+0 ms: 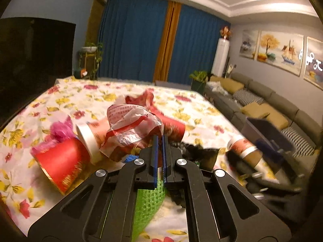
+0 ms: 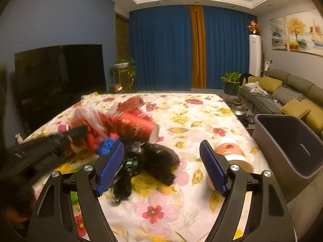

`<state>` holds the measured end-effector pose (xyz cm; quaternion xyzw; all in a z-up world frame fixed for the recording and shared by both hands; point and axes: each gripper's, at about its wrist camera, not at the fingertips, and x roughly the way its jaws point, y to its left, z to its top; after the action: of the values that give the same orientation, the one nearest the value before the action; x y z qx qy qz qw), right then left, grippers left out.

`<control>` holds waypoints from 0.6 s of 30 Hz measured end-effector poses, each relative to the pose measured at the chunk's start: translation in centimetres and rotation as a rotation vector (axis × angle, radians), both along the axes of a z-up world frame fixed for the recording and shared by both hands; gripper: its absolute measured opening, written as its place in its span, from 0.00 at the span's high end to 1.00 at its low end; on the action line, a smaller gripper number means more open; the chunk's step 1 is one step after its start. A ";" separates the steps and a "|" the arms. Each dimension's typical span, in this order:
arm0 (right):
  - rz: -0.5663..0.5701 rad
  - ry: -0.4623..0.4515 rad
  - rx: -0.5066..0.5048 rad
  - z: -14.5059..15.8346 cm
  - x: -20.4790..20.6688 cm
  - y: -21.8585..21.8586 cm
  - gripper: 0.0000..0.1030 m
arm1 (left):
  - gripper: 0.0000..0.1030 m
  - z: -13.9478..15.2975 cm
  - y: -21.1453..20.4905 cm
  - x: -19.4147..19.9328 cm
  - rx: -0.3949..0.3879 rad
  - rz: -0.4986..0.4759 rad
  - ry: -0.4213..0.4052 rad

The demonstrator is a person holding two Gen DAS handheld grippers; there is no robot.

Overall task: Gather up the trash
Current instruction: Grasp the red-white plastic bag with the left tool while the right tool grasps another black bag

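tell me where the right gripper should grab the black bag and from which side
Grip the bulging middle of the black bag, coming from above and slightly from the near side. It lies crumpled and loose on the tablecloth, so its highest bunched part probably gives the open right gripper the most to pinch. A paper cup lies to its right, apart from it.

This is a home living room. A table (image 2: 201,109) under a flowered cloth stands in the middle. Beyond it, blue curtains (image 2: 161,48) cover the far wall. To its left stands a large dark television (image 2: 60,76); to its right, a grey sofa (image 2: 282,92) with yellow cushions, below framed paintings (image 2: 298,34). Potted plants (image 2: 232,78) stand near the far corners.
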<state>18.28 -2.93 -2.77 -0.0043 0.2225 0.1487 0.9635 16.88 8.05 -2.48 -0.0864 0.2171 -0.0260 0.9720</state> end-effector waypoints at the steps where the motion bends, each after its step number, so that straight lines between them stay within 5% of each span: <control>1: 0.006 0.006 -0.004 -0.1 0.2 0.3 0.30 | 0.97 0.4 0.3 -0.5 -0.001 0.008 -0.017; 18: 0.084 0.160 -0.030 -2.5 2.7 3.0 0.43 | 0.97 2.6 3.7 -4.4 -0.052 0.023 -0.096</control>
<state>21.02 0.04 -5.22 -0.0164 0.3005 0.1855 0.9354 12.52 11.73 0.09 -0.1127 0.1685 -0.0246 0.9789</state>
